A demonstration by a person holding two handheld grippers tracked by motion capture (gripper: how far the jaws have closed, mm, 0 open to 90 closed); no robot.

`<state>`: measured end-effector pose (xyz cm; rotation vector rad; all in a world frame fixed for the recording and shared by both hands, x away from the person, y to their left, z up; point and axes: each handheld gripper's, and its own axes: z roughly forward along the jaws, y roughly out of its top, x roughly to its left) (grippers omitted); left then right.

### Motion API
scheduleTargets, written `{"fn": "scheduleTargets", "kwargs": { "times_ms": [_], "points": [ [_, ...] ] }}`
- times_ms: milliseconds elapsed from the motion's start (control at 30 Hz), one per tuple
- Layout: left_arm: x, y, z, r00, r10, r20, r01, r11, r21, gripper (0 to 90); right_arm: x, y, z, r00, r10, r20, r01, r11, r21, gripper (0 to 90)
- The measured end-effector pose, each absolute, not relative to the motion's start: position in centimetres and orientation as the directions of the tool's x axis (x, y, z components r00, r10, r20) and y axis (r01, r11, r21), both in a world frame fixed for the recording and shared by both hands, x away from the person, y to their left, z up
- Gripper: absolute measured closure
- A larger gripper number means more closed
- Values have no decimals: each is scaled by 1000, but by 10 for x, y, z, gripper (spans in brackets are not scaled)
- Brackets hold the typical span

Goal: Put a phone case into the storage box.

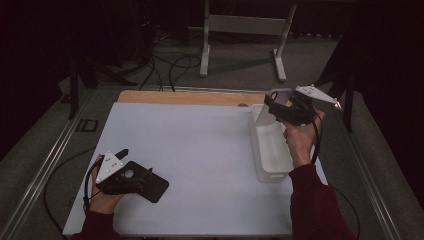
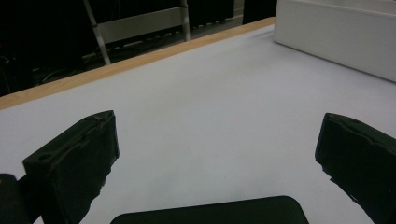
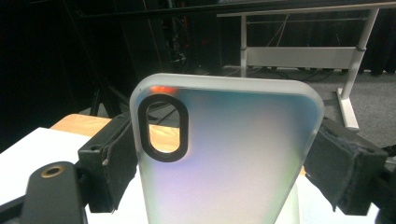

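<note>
Case (image 3: pixel 233 154) stood upright in my right gripper (image 1: pixel 285 111), long axis vertical, camera hole at the top, held above the far end of the white bin (image 1: pixel 270 150). Its jaws pressed the case's two long edges. It was frosted, translucent plastic with rounded corners and a black-rimmed oval cutout. My left gripper (image 2: pixel 215 154) rested wide and empty over a flat black case (image 1: pixel 150 186) on the pale table (image 1: pixel 200 150).

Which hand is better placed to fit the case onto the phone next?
Right. The right gripper is shut on the frosted phone case, held over the white bin. The left gripper is open beside the black phone on the table.
</note>
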<state>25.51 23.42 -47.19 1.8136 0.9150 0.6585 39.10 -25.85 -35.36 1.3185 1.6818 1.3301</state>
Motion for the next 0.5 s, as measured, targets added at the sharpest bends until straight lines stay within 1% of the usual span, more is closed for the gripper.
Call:
{"fn": "scheduleTargets", "kwargs": {
  "times_ms": [500],
  "points": [
    [254,233,-470,575,817,34,297,-247,923,0,412,-264,-363,-257,956,142,355,-44,934,168]
  ]
}}
